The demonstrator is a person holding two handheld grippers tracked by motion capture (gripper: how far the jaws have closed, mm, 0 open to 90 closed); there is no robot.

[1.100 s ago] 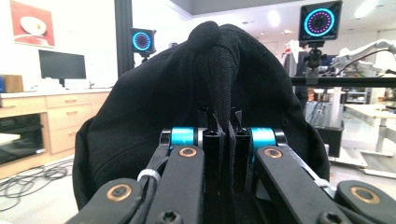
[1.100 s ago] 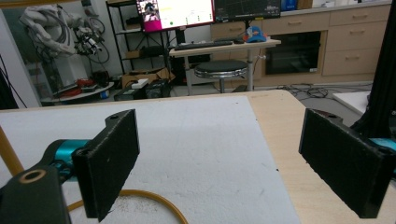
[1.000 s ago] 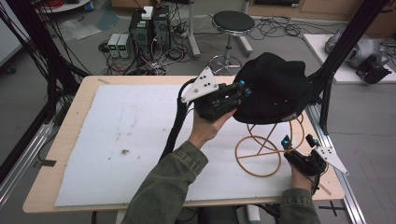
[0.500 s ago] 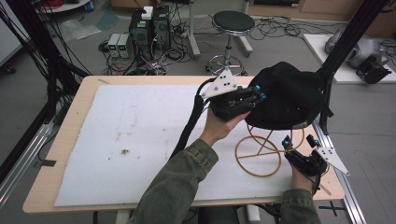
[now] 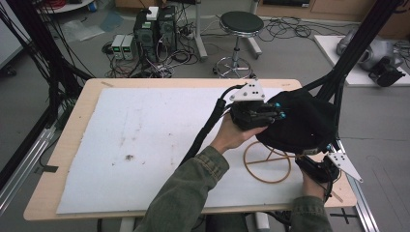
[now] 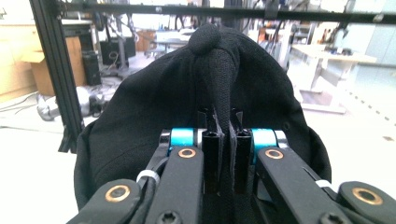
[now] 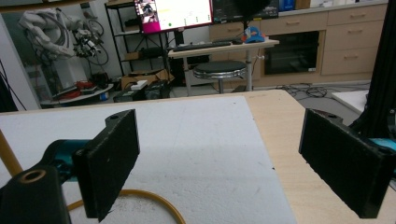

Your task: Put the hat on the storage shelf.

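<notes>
A black cap hangs over a yellow wire stand whose ring base lies on the table's right side. My left gripper is shut on a fold of the cap's left side. In the left gripper view the pinched fabric runs up between the jaws of that gripper to the cap's top button. My right gripper rests low at the front right, beside the ring and under the cap's edge. That gripper stands wide open with nothing between its pads, and a bit of the yellow ring curves below them.
A white foam sheet covers most of the wooden table. Black frame posts rise at the table's right edge, close behind the cap. A stool and computer boxes stand on the floor beyond.
My left gripper has carried the cap to the right and a little nearer, over the stand. The right gripper has stayed in place, open.
</notes>
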